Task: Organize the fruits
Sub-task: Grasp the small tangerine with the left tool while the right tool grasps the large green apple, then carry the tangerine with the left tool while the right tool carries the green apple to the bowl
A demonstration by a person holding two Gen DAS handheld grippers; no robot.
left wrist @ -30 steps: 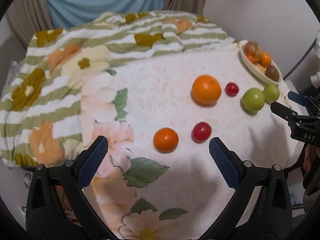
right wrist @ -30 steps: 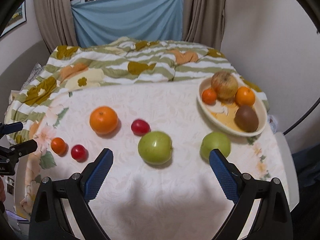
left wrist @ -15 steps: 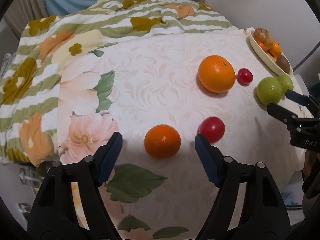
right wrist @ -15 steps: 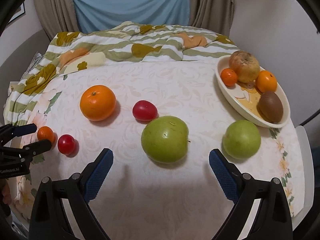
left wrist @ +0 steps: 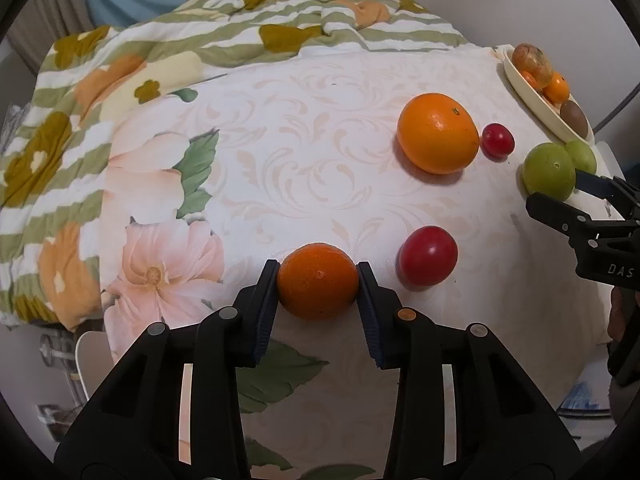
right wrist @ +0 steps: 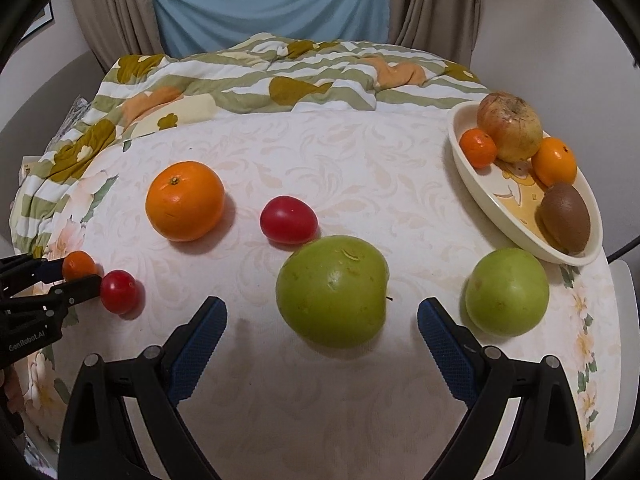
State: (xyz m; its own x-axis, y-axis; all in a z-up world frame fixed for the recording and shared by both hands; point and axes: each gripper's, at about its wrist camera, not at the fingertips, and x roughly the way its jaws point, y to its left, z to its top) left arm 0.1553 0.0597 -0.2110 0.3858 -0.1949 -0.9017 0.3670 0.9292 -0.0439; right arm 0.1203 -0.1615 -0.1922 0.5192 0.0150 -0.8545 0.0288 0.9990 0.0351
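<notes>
My left gripper is shut on a small mandarin that rests on the white tablecloth; it also shows in the right wrist view. A red tomato lies just right of it. My right gripper is open, its blue pads either side of a green apple, not touching it. A second green apple, a large orange and another red tomato lie on the cloth. A cream bowl at the right holds an apple, two mandarins and a kiwi.
A green striped floral quilt is bunched along the table's far side. Curtains and a blue cloth hang behind. The table's right edge runs just past the bowl. A white object sits below the table's left edge.
My left gripper moved forward and closed on the small mandarin. My right gripper moved closer to the near green apple and stayed open.
</notes>
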